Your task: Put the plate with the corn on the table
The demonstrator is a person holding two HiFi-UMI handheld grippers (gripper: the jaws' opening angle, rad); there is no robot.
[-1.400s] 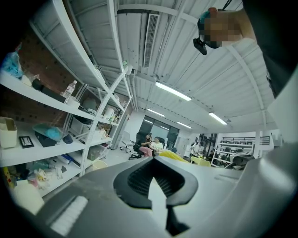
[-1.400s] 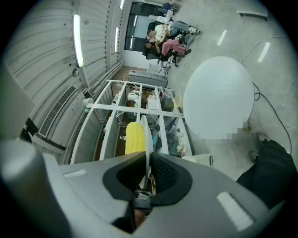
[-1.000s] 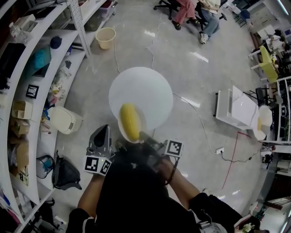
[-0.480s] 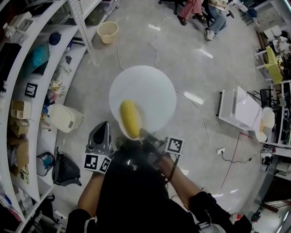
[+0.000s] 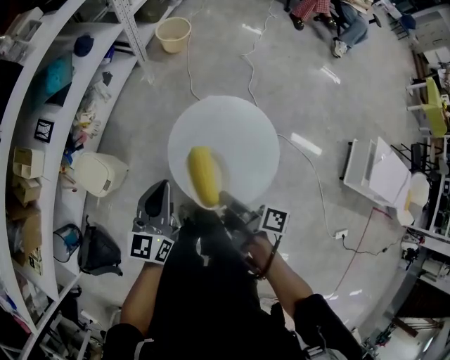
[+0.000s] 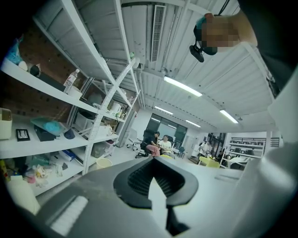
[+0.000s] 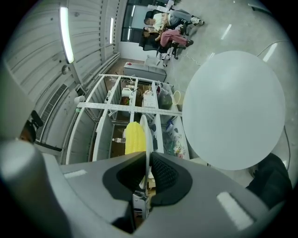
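Seen from above, a person in dark clothing stands at a round white bench on a glossy grey floor, with tongs in each hand.

The right tongs are clenched on the near rim of a small white plate. A yellow cob of corn lies lengthwise on the plate. From overhead the plate overlaps the near edge of the bench.

In the right gripper view the plate appears edge-on, pinched between the two dark pads of the right tongs. The corn sits on the plate's left face. The bench fills the right of that view, with a gap between it and the plate, so the plate is not resting on the bench.

The left tongs are just to the left of the plate, not touching it, with their marker cube close to the person's body. In the left gripper view the left tongs are clenched tip to tip with nothing between them.

White shelving crowded with boxes and oddments curves along the left side. A pale bucket stands on the floor beyond the bench, and seated people are at the far edge of the room.
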